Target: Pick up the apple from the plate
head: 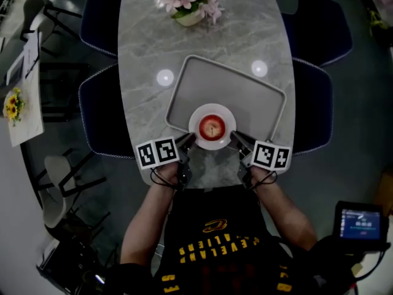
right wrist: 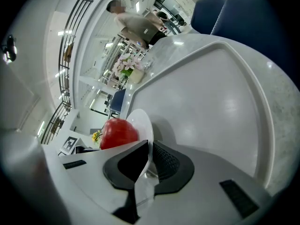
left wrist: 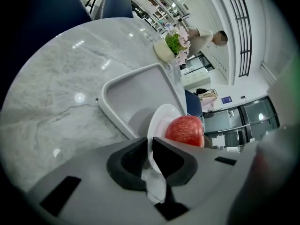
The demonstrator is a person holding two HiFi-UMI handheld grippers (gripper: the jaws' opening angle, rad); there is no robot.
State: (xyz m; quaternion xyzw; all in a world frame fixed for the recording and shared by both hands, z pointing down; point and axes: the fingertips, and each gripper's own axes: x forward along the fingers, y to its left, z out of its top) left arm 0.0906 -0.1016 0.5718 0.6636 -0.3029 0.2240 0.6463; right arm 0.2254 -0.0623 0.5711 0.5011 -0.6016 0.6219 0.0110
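A red apple lies in the middle of a small white plate, which is over the near edge of a grey tray. My left gripper is shut on the plate's left rim and my right gripper is shut on its right rim. In the left gripper view the jaws pinch the thin plate edge, with the apple just beyond. In the right gripper view the gripper likewise clamps the plate, and the apple sits to the left of the rim.
The tray rests on a grey marble table. A pot of pink flowers stands at the far end. Dark blue chairs flank both sides. A person stands in the background.
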